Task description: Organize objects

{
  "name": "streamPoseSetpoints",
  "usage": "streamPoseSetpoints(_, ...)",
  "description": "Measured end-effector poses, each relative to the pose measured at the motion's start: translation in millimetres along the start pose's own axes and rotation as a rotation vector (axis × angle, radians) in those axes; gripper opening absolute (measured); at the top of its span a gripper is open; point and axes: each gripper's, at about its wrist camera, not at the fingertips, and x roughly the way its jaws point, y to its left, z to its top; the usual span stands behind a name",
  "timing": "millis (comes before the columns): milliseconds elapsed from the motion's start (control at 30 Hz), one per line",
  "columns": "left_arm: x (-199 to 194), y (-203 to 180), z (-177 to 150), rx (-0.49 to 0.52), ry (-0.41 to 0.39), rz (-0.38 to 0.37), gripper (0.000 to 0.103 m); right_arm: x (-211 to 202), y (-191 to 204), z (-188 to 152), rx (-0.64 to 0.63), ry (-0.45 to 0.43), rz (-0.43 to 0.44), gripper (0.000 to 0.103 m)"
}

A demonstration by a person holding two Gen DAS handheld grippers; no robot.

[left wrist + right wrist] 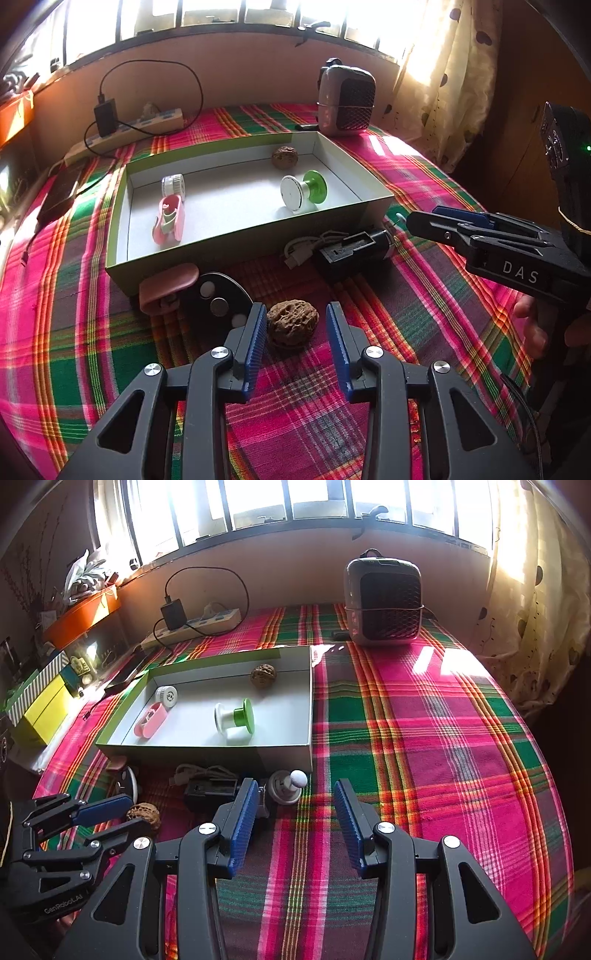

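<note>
A shallow green box [122, 184] [312, 709] on the plaid cloth holds a walnut [284, 157] [263, 676], a green and white spool [303, 191] [235, 718], a pink case [169, 220] [150, 720] and a small white round piece [173, 184] [166, 695]. A second walnut [292, 327] [144, 816] lies on the cloth between the fingers of my open left gripper [296, 314] [107, 818], untouched. My open, empty right gripper [295, 797] [424, 221] hovers near a white knob [288, 784].
In front of the box lie a black device [351, 253] [210, 792] with a white cable [306, 247], a black disc [218, 295] and a brown piece [166, 286]. A small heater [346, 101] [384, 602] and a power strip [129, 129] [195, 626] stand at the back.
</note>
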Motion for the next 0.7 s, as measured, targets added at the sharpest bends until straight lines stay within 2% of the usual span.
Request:
streamPoseSetpoints(300, 12, 0, -2, -0.009, 0.035, 0.008, 0.032, 8, 0, -1, -0.001, 0.020, 0.028, 0.044)
streamPoseSetpoints(700, 10, 5, -5, -0.039, 0.035, -0.006, 0.030, 13, 14, -4, -0.042, 0.039, 0.107, 0.044)
